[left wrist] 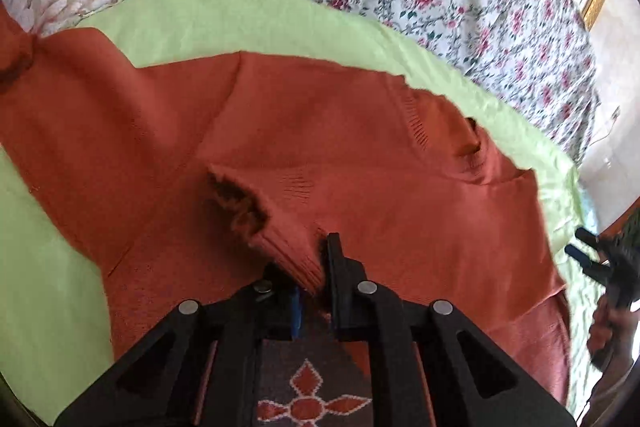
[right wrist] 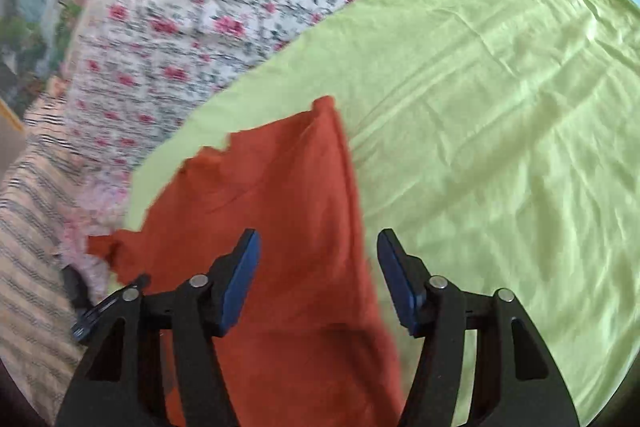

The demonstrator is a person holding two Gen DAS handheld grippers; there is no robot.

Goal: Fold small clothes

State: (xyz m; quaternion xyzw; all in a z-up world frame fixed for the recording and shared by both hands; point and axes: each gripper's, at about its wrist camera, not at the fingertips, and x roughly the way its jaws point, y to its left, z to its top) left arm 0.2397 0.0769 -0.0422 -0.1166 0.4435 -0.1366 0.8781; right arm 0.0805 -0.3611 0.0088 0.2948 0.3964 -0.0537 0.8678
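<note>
Green sheet (right wrist: pixel 500 107) bears a rust sweater (left wrist: pixel 320 131); left hand-held gripper (left wrist: pixel 316 259) pinches its cuff, right hand-held gripper (right wrist: pixel 318 267) gapes, both angled down.

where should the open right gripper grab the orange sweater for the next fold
Probably the sweater's long side edge, approached from the green sheet side: it lies flat and exposed there. The right gripper is open; the left gripper pinches a ribbed cuff.

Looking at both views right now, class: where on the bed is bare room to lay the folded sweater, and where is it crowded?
Free: the green sheet right of the orange sweater, bordered above by the floral bedspread. A narrower green strip lies between sweater and bedspread. Crowded: the middle, where the sweater spreads, pinched in the left tool.
</note>
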